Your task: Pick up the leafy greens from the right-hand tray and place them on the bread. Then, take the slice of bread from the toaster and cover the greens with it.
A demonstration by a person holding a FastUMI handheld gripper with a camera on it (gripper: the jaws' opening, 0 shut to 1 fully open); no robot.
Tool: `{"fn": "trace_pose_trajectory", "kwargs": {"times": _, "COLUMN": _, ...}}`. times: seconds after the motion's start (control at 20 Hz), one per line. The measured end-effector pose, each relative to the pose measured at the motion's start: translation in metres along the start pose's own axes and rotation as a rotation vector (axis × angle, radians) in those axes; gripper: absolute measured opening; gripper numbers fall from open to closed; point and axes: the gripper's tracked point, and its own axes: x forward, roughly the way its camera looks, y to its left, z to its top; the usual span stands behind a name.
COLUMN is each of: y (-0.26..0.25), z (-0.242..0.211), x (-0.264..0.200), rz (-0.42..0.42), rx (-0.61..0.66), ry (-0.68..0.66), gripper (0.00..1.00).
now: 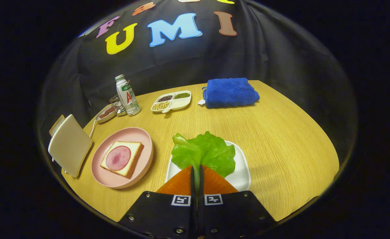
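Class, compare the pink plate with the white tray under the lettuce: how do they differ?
The pink plate is round; the white tray is squarish. The plate holds bread topped with ham; the tray holds the lettuce leaf, its stem pinched by the gripper. Both rest on the wooden table.

I'm getting bright, even light from overhead on the wooden table (281,132), which glows warm yellow, no harsh glare. The booth's cloth wall (281,59) falls off into dimness toward the sides. Shadows are soft and short; there's a faint one under the blue towel (230,92). Fisheye bending is strong: the table's edge curves, and the toaster (69,144) leans and stretches out near the rim. Focus looks crisp mid-table and slightly softer at the periphery.
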Motion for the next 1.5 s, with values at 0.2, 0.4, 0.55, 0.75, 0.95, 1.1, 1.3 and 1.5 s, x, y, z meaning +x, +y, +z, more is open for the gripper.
{"fn": "trace_pose_trajectory", "kwargs": {"times": 0.2, "y": 0.034, "z": 0.015, "x": -0.007, "rz": 0.054, "rx": -0.011, "ry": -0.032, "gripper": 0.01}}
{"fn": "trace_pose_trajectory", "kwargs": {"times": 0.4, "y": 0.085, "z": 0.029, "x": -0.01, "rz": 0.131, "rx": -0.056, "ry": -0.072, "gripper": 0.01}}
{"fn": "trace_pose_trajectory", "kwargs": {"times": 0.55, "y": 0.121, "z": 0.027, "x": -0.005, "rz": 0.193, "rx": -0.082, "ry": -0.063, "gripper": 0.01}}
{"fn": "trace_pose_trajectory", "kwargs": {"times": 0.75, "y": 0.157, "z": 0.012, "x": 0.002, "rz": 0.252, "rx": -0.093, "ry": -0.025, "gripper": 0.01}}
{"fn": "trace_pose_trajectory", "kwargs": {"times": 0.95, "y": 0.175, "z": -0.003, "x": 0.01, "rz": 0.26, "rx": -0.127, "ry": 0.009, "gripper": 0.01}}
{"fn": "trace_pose_trajectory", "kwargs": {"times": 1.1, "y": 0.183, "z": -0.019, "x": 0.018, "rz": 0.26, "rx": -0.134, "ry": 0.049, "gripper": 0.01}}
{"fn": "trace_pose_trajectory", "kwargs": {"times": 1.3, "y": 0.185, "z": -0.027, "x": 0.026, "rz": 0.233, "rx": -0.135, "ry": 0.055, "gripper": 0.01}}
{"fn": "trace_pose_trajectory", "kwargs": {"times": 1.5, "y": 0.186, "z": -0.028, "x": 0.027, "rz": 0.203, "rx": -0.124, "ry": 0.033, "gripper": 0.01}}
